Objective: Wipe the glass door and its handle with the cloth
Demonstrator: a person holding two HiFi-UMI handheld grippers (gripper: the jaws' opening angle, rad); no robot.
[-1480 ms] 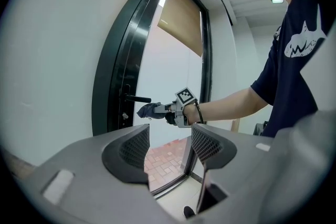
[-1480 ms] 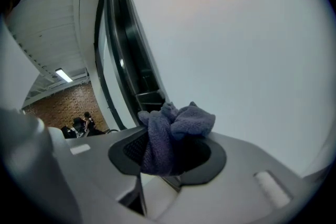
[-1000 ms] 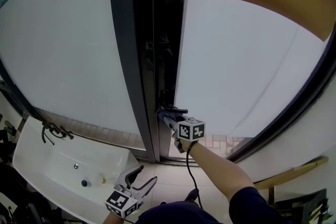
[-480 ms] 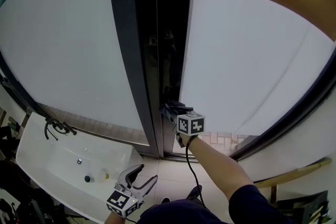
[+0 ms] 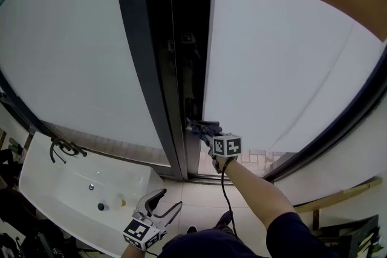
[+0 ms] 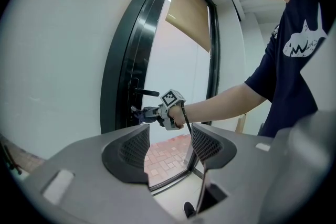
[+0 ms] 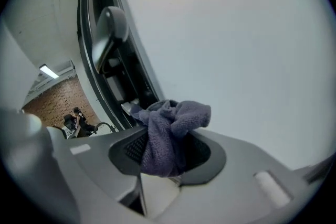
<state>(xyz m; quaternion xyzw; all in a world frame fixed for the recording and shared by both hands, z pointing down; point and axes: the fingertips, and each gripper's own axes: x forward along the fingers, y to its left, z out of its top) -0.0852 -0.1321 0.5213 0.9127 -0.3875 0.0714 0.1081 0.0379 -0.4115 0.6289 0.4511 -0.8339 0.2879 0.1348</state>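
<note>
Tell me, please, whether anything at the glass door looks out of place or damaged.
Nothing stands out. The right gripper is shut on a bunched purple cloth at the edge of the glass door, just below the handle; the left gripper hangs open and empty. No cracks or spills show.

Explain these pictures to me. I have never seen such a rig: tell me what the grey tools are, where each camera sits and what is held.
No robot here: a person holds a two-jaw gripper in each hand. The head view comes from a camera on the person's head, looking down; each gripper view comes from a camera riding on that gripper. The right gripper is shut on a purple cloth and reaches to the dark edge of the glass door, just below its handle. The left gripper hangs low, jaws apart, holding nothing. A white sink stands at lower left.
</note>
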